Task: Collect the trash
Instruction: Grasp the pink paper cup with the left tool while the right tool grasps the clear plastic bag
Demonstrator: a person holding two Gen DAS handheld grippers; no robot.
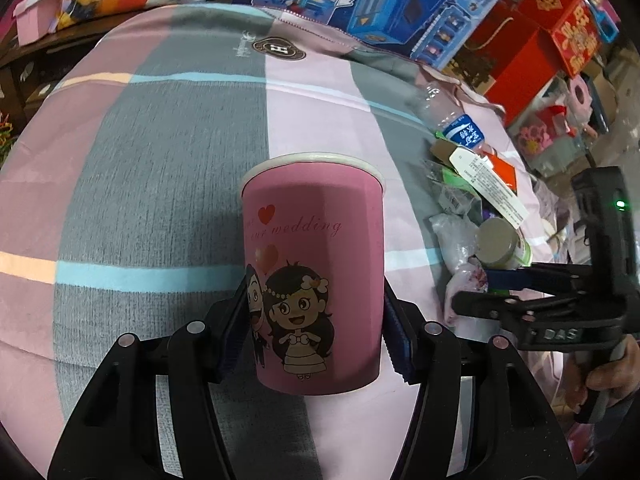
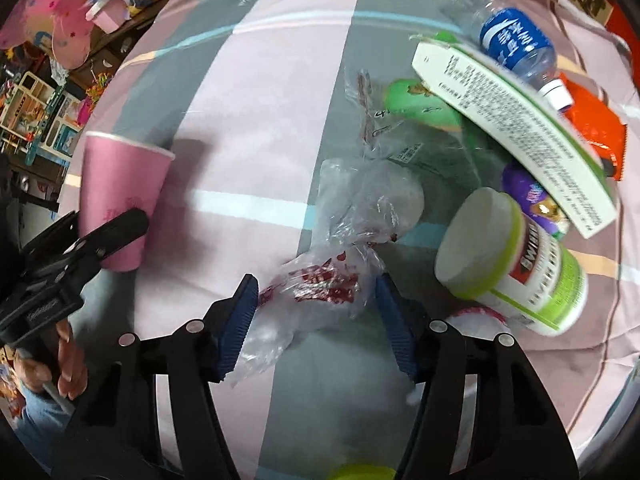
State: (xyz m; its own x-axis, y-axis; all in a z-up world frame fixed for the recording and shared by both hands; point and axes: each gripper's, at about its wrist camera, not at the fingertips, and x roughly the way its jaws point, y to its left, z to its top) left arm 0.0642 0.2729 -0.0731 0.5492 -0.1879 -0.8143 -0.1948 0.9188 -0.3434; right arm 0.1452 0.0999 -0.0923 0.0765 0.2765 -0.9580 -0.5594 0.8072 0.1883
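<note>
My left gripper (image 1: 316, 328) is shut on a pink paper cup (image 1: 316, 240) printed with a cartoon wedding couple, holding it upright over the striped bedspread (image 1: 160, 160). The right wrist view shows the cup (image 2: 120, 184) and left gripper (image 2: 116, 232) at the left. My right gripper (image 2: 312, 304) points down over a crumpled clear plastic bag (image 2: 340, 248) with red print. The bag lies between the blue pads (image 2: 240, 312), which stand at its edges without squeezing it. In the left wrist view, the right gripper (image 1: 480, 292) is beside the trash pile.
The pile also holds a white jar with a green label (image 2: 512, 264), a water bottle (image 2: 516, 44), a white carton (image 2: 512, 120), an orange wrapper (image 2: 596, 128) and a green packet (image 2: 420, 104). Toy boxes (image 1: 400, 0) and red boxes (image 1: 540, 40) stand behind the bed.
</note>
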